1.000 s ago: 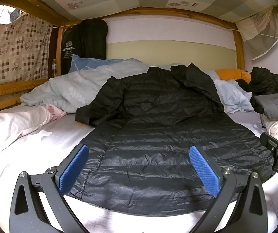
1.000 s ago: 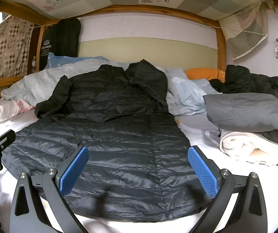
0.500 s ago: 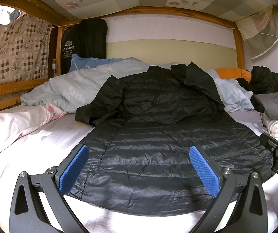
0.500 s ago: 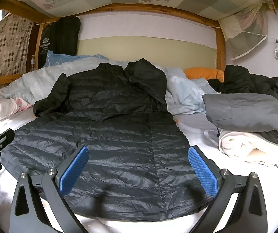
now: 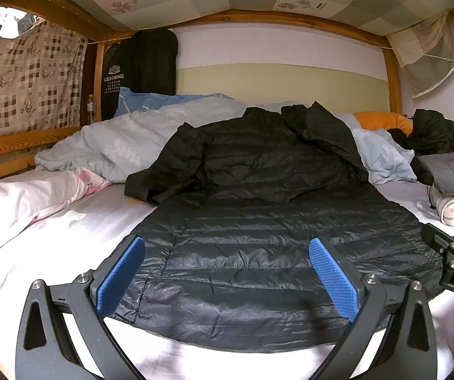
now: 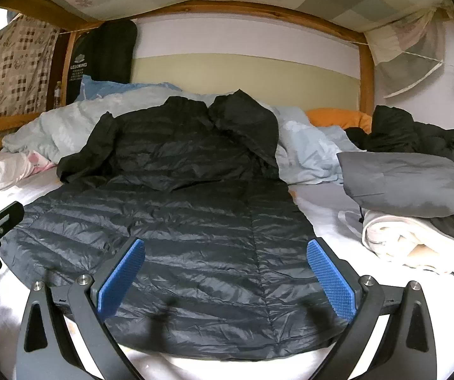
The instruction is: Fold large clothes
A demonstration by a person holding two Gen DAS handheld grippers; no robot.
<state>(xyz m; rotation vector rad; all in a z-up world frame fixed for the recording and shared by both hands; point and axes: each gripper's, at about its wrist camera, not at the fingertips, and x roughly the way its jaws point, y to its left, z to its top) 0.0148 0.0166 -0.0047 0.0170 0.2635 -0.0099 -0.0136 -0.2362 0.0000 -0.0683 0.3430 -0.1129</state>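
Across the middle of both wrist views, the black down coat [image 5: 258,228] lies flat on the white sheet [image 5: 78,237], its hem nearest me, much as it lay a second ago; I see only a small shift of both cameras, with the coat a little lower and closer in the frame. My left gripper [image 5: 227,275] stands with its blue pads [image 5: 120,274] wide apart, holding nothing, and the coat's hem spans the gap between them along the lower part of the frame. My right gripper [image 6: 225,275] is likewise spread and empty, the hem running between its pads [image 6: 329,277]. At the right edge of the left view I see the right gripper's body; at the left edge of the right view, the left one. Open sheet lies at lower left of the left view, bounded farther up by a pink-white pillow [image 5: 27,193] and a pale blue duvet [image 5: 125,142]. On the right of the right view, room is tighter: a folded grey garment [image 6: 410,183] sits on a cream bundle [image 6: 413,240] near the coat's edge. One sleeve [image 6: 84,155] drapes at left centre onto the duvet.
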